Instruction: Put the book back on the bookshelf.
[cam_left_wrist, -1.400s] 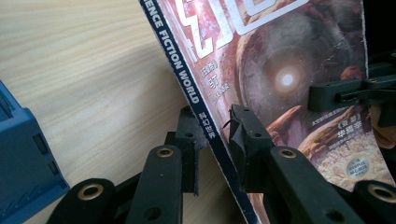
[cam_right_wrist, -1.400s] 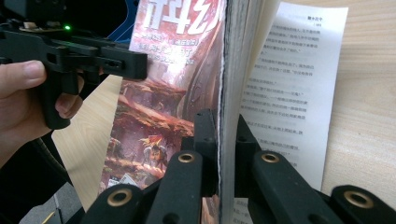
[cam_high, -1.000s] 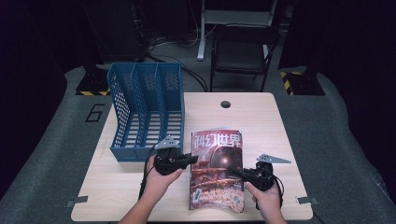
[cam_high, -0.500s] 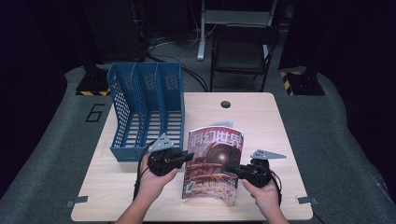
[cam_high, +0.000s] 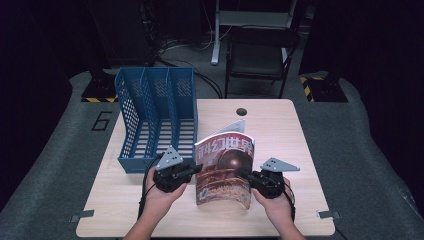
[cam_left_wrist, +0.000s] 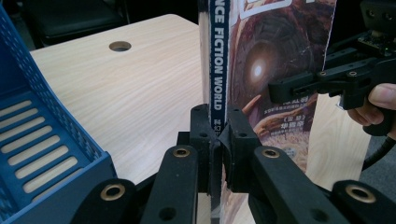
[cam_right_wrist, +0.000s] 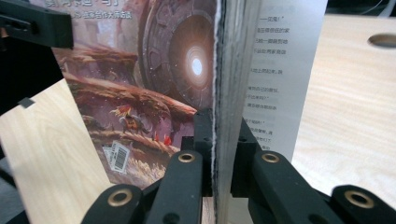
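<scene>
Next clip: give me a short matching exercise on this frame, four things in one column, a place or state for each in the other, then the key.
Things:
1. magazine
2. file rack
3. left gripper
4. right gripper

States:
A. blue, resting on the table
B. clamped on the spine edge
C. tilted up off the table, held at both sides
D. clamped on the open page edge

Pairs: 1-C, 2-A, 3-B, 4-D
</scene>
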